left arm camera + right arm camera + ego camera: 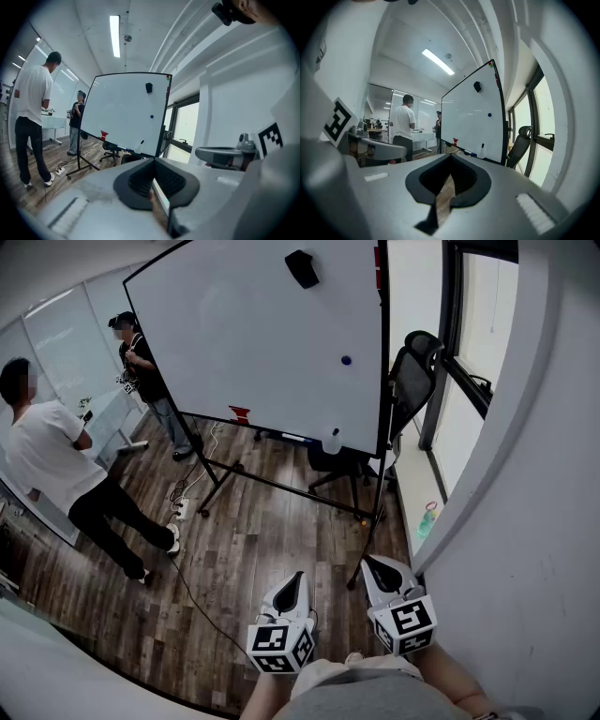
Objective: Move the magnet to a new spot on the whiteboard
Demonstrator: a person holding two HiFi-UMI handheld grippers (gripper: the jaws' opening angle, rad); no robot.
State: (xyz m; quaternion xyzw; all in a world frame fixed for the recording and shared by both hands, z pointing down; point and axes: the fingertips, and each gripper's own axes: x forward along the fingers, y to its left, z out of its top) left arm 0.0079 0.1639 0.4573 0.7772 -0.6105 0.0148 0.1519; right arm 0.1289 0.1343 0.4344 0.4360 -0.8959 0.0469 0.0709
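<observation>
Left gripper view first: how are the jaws standing?

Reply: The left gripper is keeping its jaws clenched, pad against pad, and nothing is sitting between them.

Query: And the right gripper view?

Reply: The right gripper is showing the same condition. Its jaws are meeting at the tips and are grasping nothing.

Query: Where are both units hanging in the head view?

Reply: The left gripper and the right gripper are hanging side by side close to the person's body, over the wooden floor and well apart from the whiteboard.

Query: Where is the magnet sitting?

Reply: The blue magnet is sticking to the board's right half, below the black eraser. Two people are standing left of the board, and an office chair is standing at its right edge.
</observation>
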